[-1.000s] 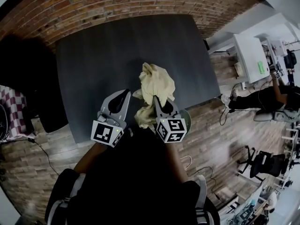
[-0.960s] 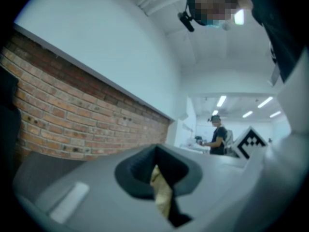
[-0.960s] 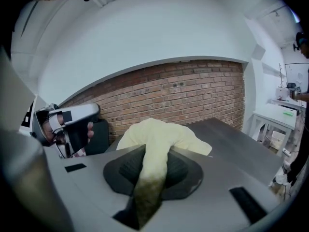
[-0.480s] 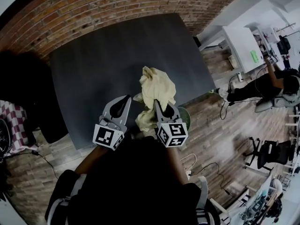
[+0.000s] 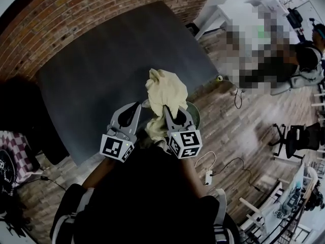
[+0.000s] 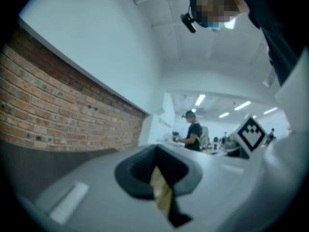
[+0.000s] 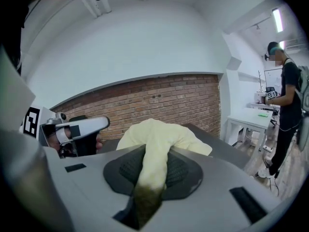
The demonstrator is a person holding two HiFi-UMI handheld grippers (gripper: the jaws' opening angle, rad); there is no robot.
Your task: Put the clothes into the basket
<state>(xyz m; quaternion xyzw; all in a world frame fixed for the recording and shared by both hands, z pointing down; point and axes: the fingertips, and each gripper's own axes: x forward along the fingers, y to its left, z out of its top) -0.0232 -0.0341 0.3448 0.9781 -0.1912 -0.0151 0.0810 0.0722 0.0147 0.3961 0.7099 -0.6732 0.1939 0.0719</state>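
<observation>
Had the pale yellow crumpled cloth (image 5: 165,90) clamped in the right tongs (image 5: 171,117), jaws squeezed narrow on a thick twist of the fabric. Seen in the head view bunched up at frame centre, over the lower right edge of the dark grey counter (image 5: 101,75), with a tail drooping down between the two tools. Found the left tongs (image 5: 131,117) just left of that tail, all but closed, nipping a thin yellow sliver of the same cloth in the slit. Spotted the round green basket (image 5: 195,113) peeking out from under the right tongs, down on the brown wooden plank floor (image 5: 238,136) by the counter's corner. Cloth up and left of the basket's rim in the picture, not inside it. Backed by a red brick wall (image 5: 76,14) across the upper left of the frame.
</observation>
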